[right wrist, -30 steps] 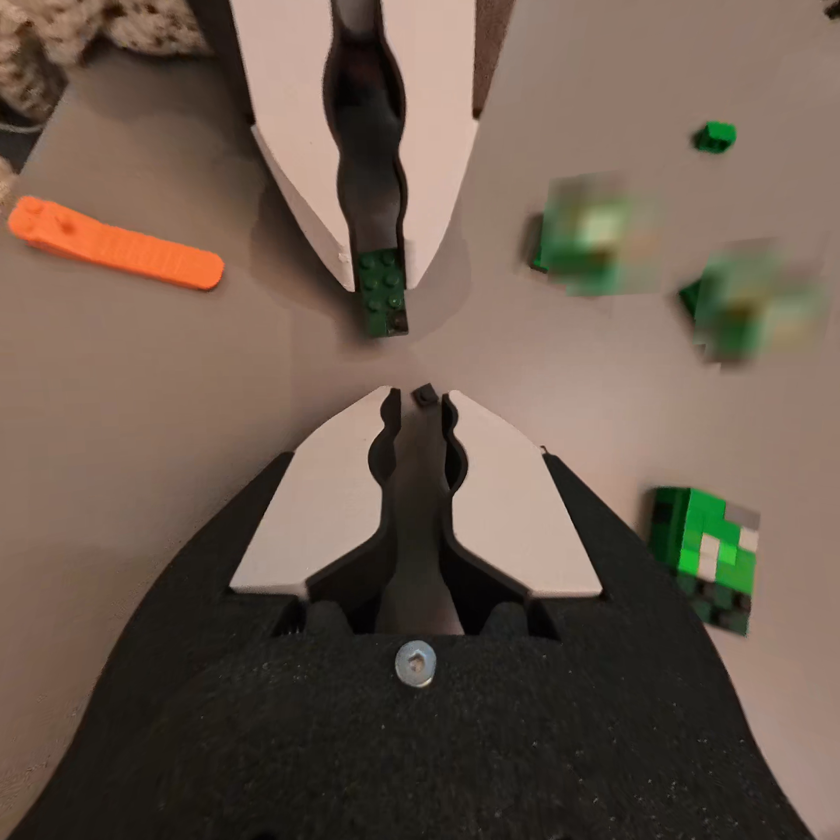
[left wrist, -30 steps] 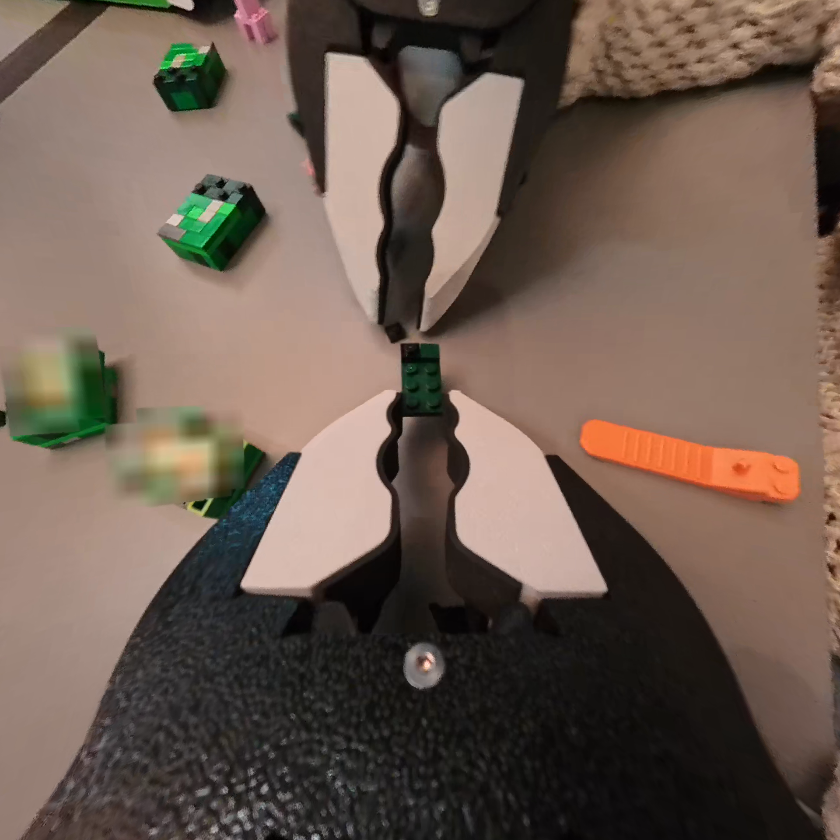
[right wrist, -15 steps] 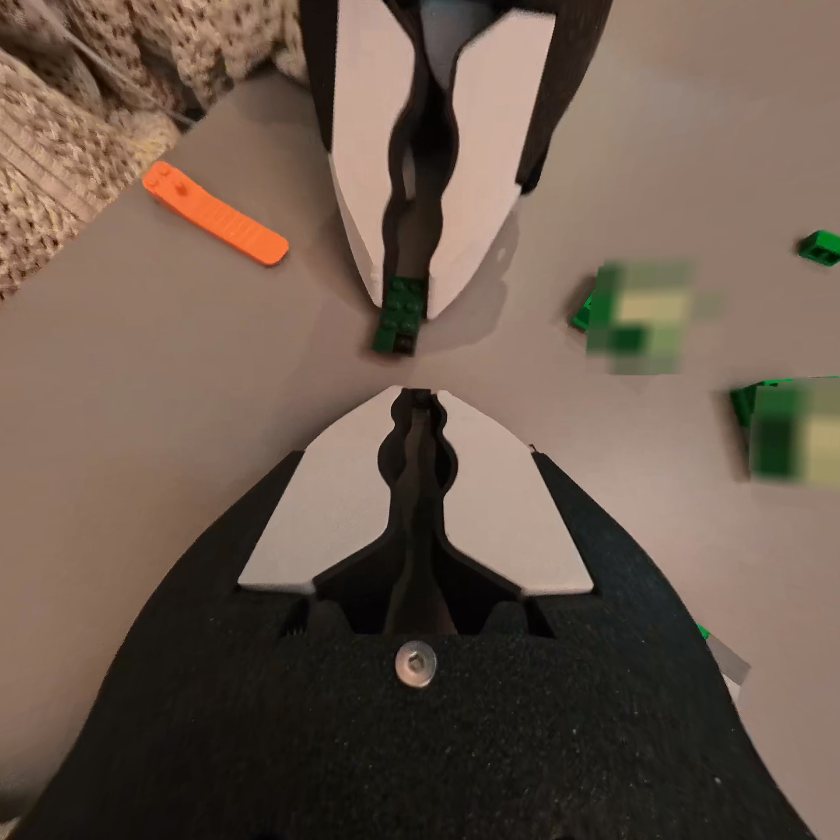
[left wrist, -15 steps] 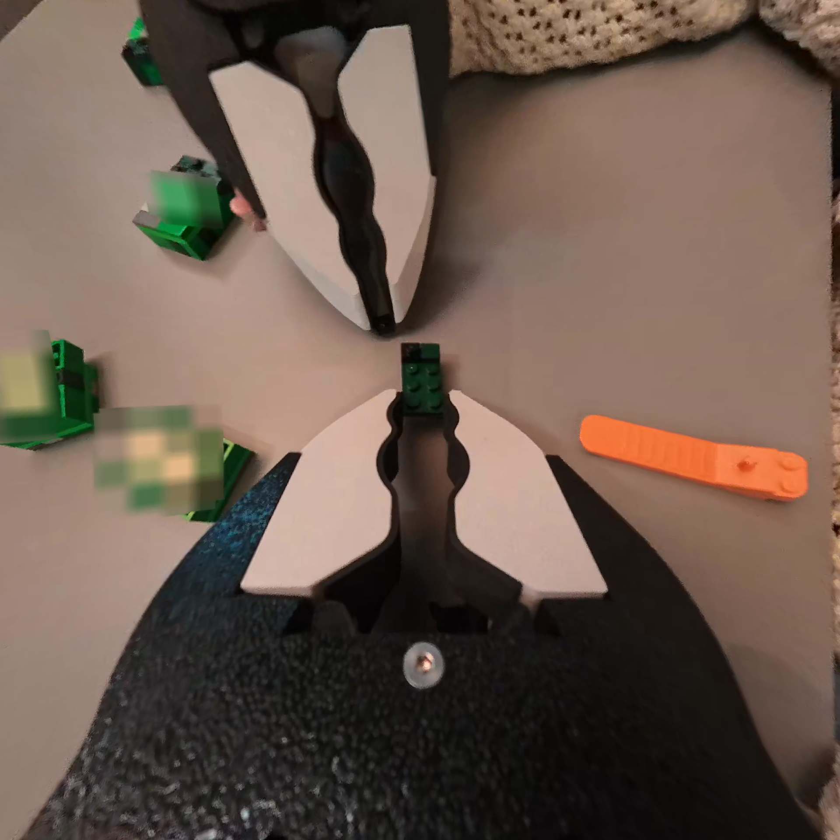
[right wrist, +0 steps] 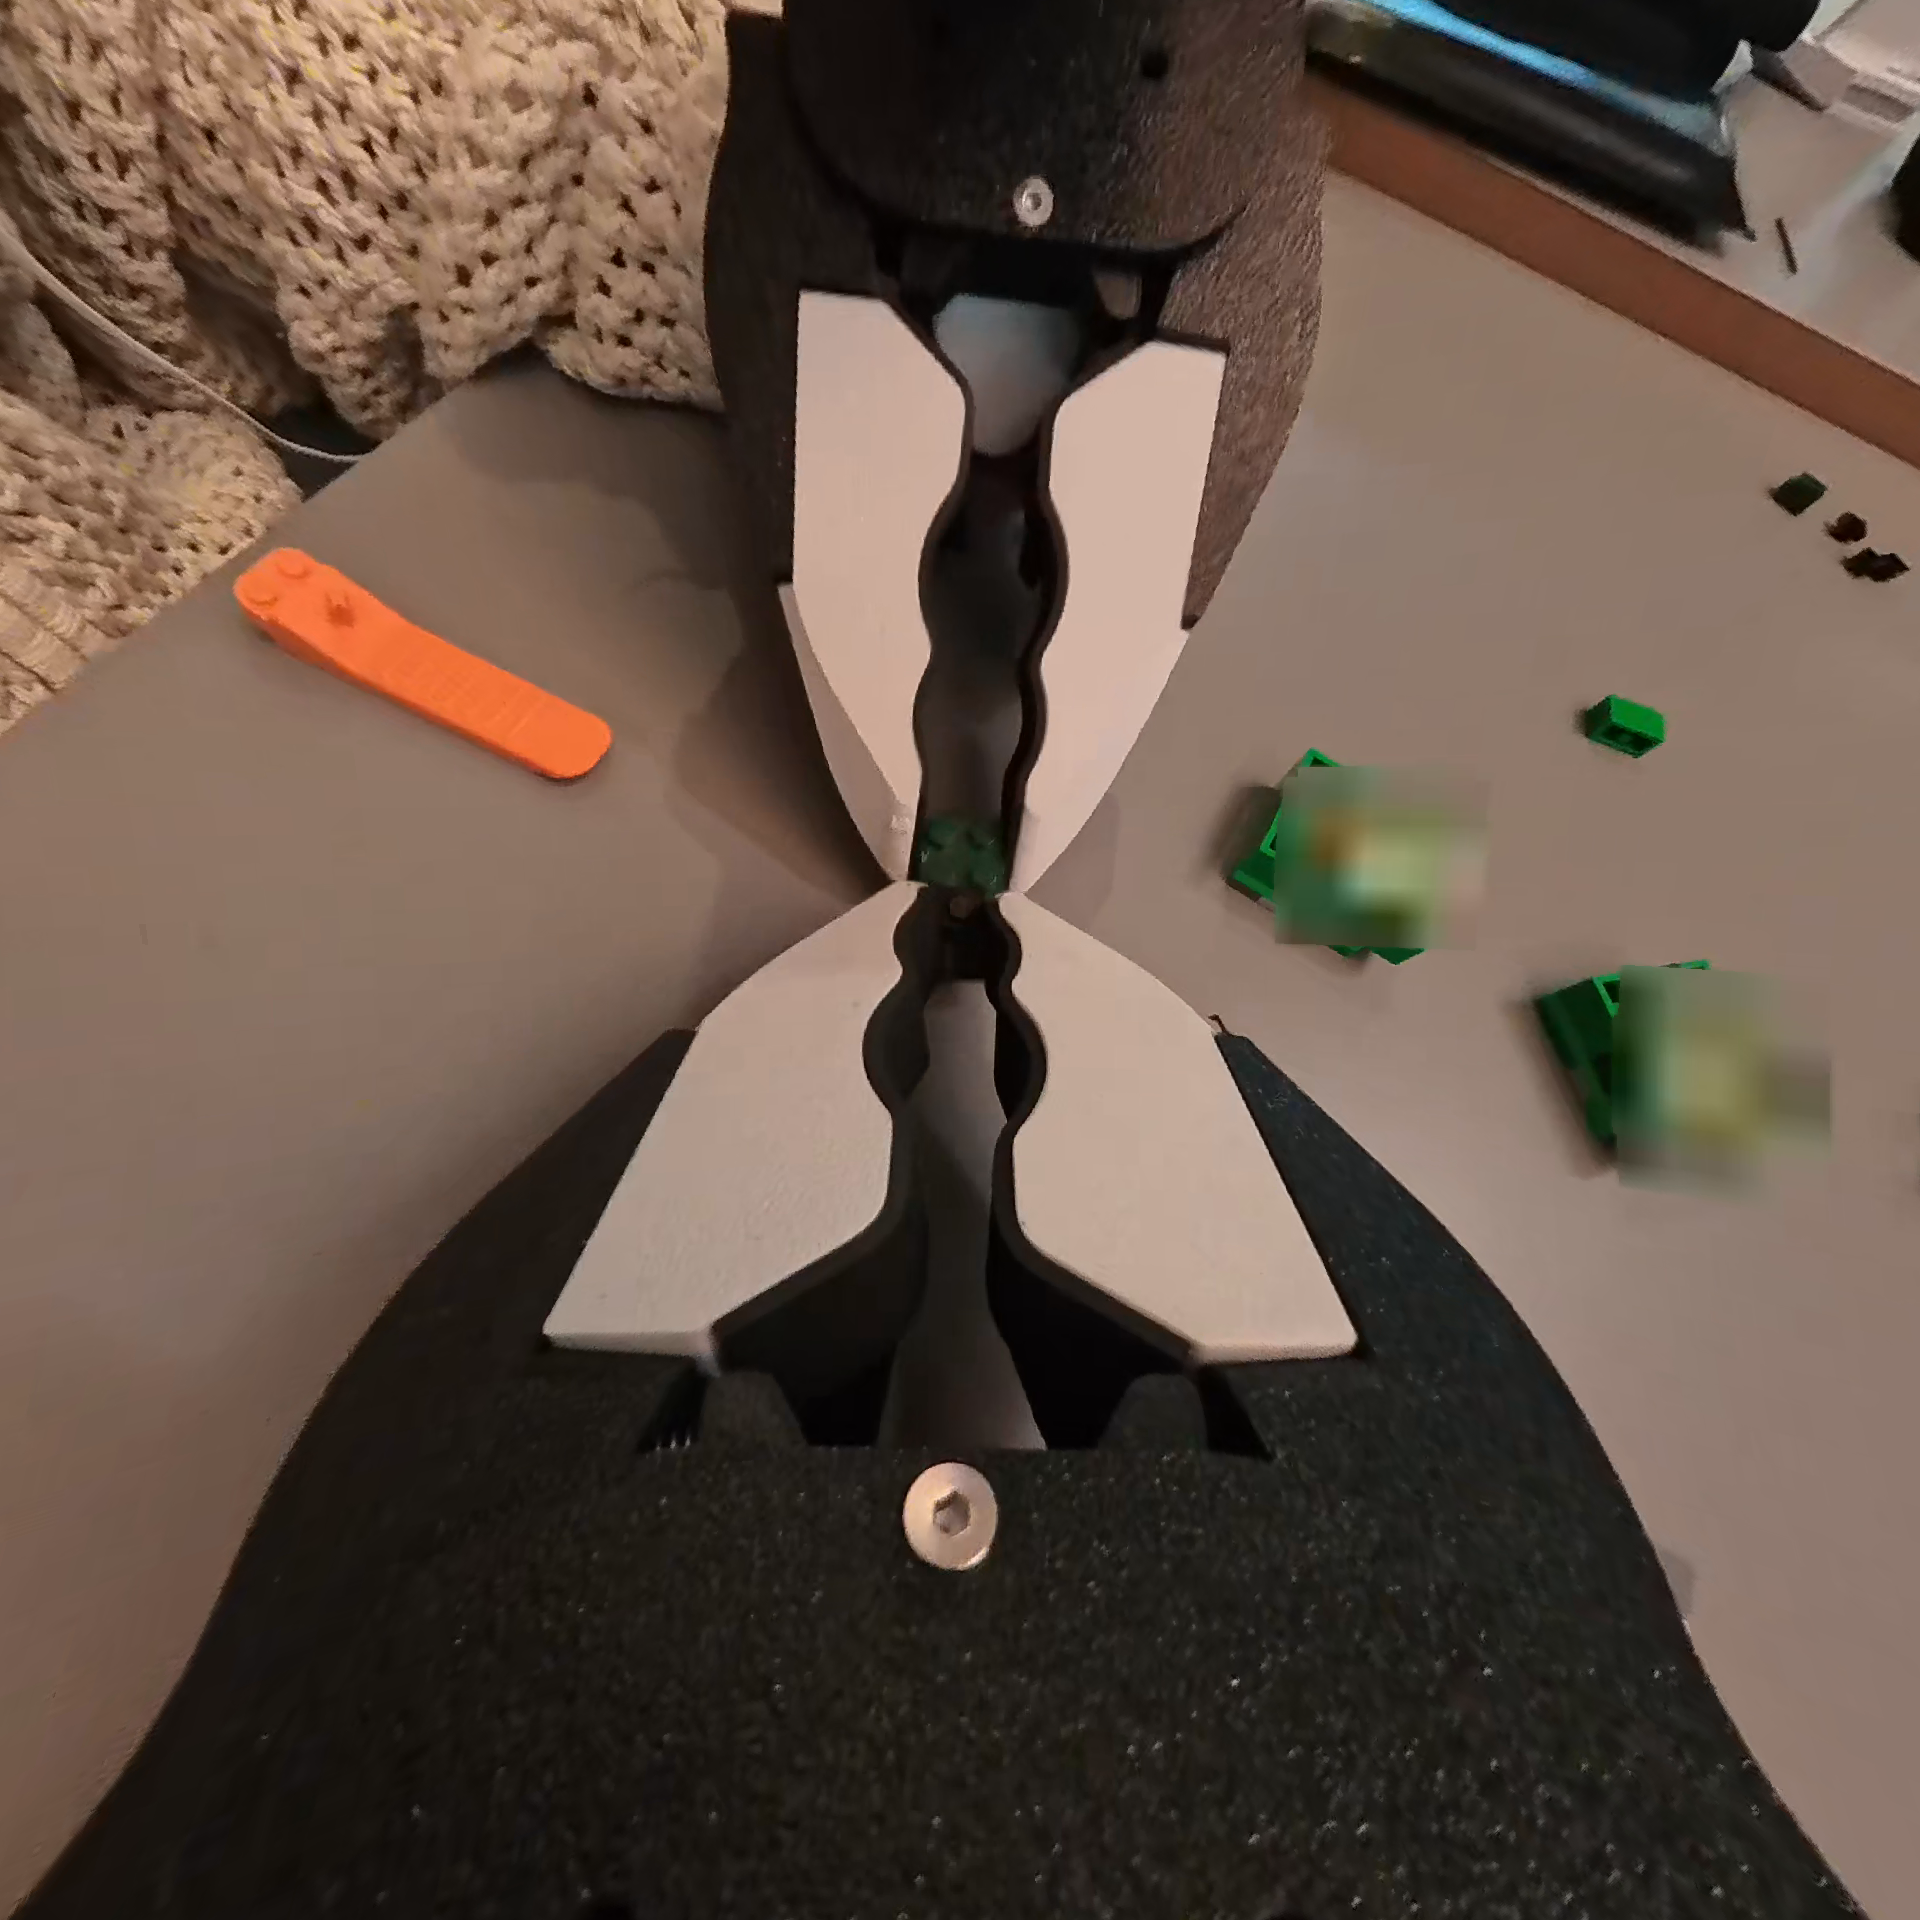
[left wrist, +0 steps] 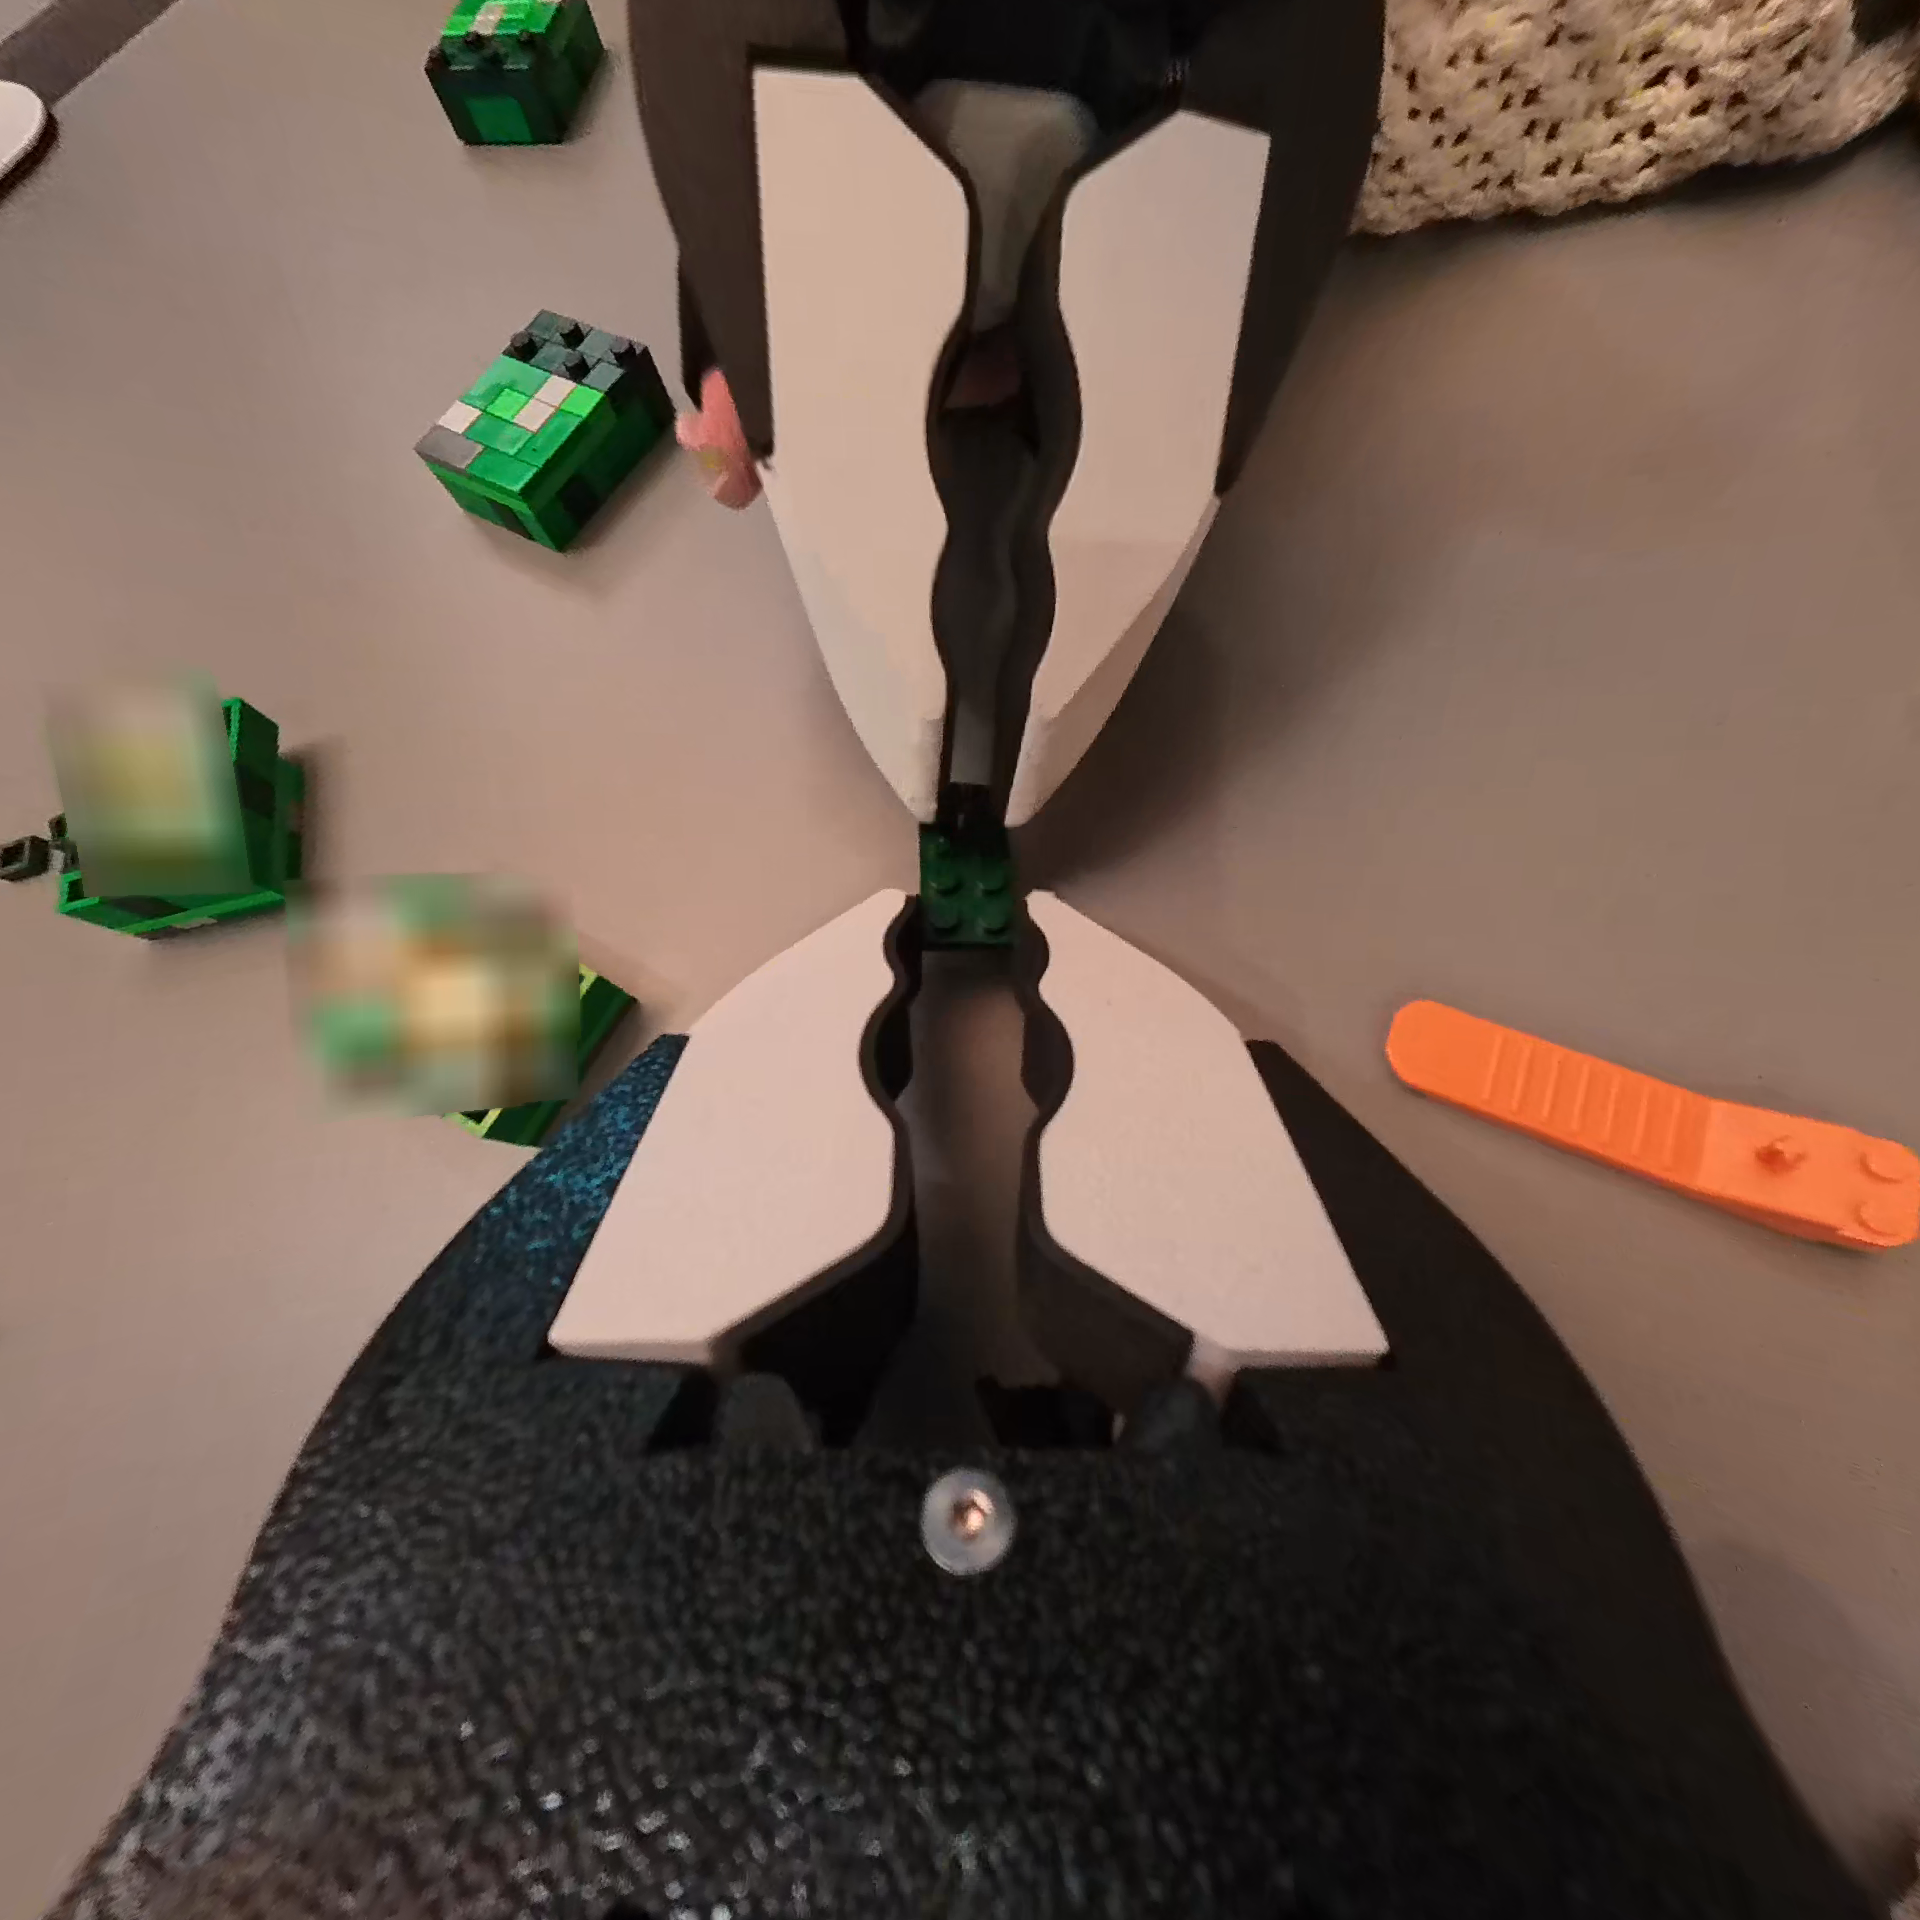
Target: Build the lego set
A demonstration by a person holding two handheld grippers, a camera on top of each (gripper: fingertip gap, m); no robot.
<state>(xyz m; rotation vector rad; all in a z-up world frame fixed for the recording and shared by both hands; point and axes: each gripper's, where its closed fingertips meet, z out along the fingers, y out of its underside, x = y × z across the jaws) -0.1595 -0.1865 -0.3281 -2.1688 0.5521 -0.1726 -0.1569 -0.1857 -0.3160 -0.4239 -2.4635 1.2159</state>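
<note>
Left wrist view, near: left tongs clenched on a dark green lego plate at frame centre, studs up, plate sticking out past the tips and held above the grey tabletop. Right tongs come in from the top of the frame, tip to tip with the left pair, clenched on a tiny black lego piece that touches the plate's far end. In the right wrist view the black piece is mostly hidden in shadow between the tips.

Judgement: the plate and the piece are light, rigid and slick plastic. They pop out or twist if gripped off-centre, so hold the plate by its long side walls and press the small piece straight down on a stud.

Mid frame, lower right: orange brick separator flat on the tabletop. Left side: green lego cube builds, one nearer, one at the top edge, plus two more builds with blurred patches over them. Small pink piece beside the right tongs' body.

Far: cream knitted blanket upper right. In the right wrist view, a loose green brick and dark bits at right.
</note>
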